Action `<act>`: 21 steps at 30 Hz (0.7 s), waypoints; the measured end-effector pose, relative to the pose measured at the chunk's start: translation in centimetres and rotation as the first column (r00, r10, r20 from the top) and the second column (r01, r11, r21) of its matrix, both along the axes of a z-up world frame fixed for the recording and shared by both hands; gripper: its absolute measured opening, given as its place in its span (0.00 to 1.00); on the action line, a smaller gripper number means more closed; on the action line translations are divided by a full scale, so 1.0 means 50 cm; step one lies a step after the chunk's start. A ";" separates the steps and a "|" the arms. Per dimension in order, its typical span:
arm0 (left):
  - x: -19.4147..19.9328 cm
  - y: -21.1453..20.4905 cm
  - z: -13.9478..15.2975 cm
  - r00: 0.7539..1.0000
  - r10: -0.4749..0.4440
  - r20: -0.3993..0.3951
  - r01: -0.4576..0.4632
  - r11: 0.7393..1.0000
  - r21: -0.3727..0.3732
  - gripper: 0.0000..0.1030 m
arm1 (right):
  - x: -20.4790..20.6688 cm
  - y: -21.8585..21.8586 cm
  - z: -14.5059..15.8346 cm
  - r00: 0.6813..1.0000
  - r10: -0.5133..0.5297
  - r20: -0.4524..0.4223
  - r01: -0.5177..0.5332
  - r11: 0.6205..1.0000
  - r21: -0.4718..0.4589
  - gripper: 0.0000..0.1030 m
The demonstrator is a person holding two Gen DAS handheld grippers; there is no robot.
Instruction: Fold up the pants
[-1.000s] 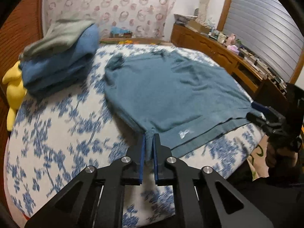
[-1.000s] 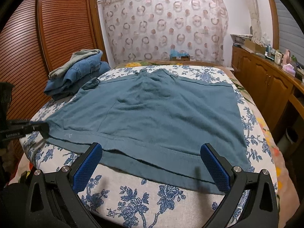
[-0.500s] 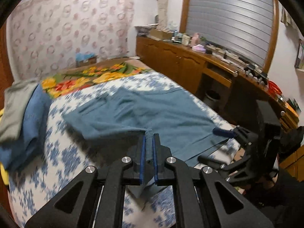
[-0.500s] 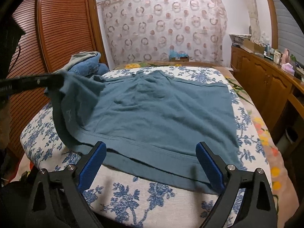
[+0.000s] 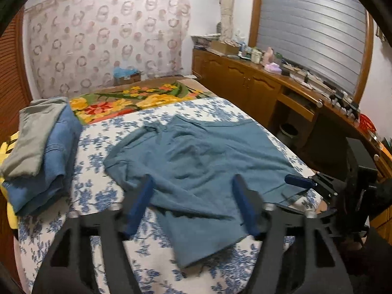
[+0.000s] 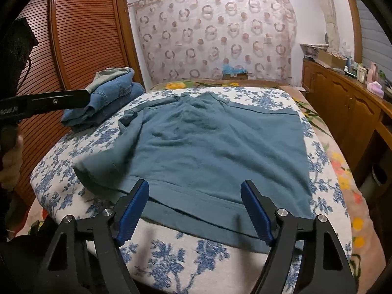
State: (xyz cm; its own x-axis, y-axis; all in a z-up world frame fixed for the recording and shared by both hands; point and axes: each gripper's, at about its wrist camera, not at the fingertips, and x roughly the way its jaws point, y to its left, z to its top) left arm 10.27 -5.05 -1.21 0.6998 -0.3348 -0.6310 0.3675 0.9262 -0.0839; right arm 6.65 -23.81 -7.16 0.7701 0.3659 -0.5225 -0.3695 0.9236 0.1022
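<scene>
A bed [image 6: 325, 196] with a white cover printed in blue flowers carries everything. Teal pants [image 6: 220, 152] lie spread across its middle, one near corner rumpled and folded over. At the far left edge sits a stack of folded clothes [image 5: 41, 152], denim below and grey on top. A bright flowered blanket [image 5: 127, 100] lies beyond the cover.

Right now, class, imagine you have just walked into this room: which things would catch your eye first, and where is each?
First, the teal-blue cotton pants, spread across the blue-flowered white bedspread, one corner flopped over at the near left. Next, the stack of folded denim and grey clothes at the bed's far left, by the louvred wooden wardrobe. The left gripper hangs above the pants, jaws opening, empty; the right gripper, jaws closing, holds nothing yet.
</scene>
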 end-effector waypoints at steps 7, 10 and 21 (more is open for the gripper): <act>-0.016 0.078 -0.020 0.995 0.099 0.011 -0.099 0.995 0.013 0.76 | 0.013 0.030 0.012 0.998 0.060 0.007 -0.060 0.998 0.011 0.67; -0.017 0.099 -0.044 0.992 0.124 -0.012 -0.124 0.992 0.021 0.76 | 0.022 0.041 0.006 0.996 0.086 -0.003 -0.085 0.996 0.015 0.62; -0.028 0.125 -0.161 0.981 0.161 -0.111 -0.156 0.987 0.048 0.76 | 0.055 0.074 -0.017 0.983 0.165 -0.083 -0.165 0.986 0.004 0.53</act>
State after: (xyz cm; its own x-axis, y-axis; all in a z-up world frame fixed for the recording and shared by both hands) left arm 8.89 1.19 -9.29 0.6644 -0.1991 -0.7204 0.2060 0.9753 -0.0795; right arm 9.42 -20.13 -8.04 0.6537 0.4824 -0.5831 -0.5070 0.8512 0.1358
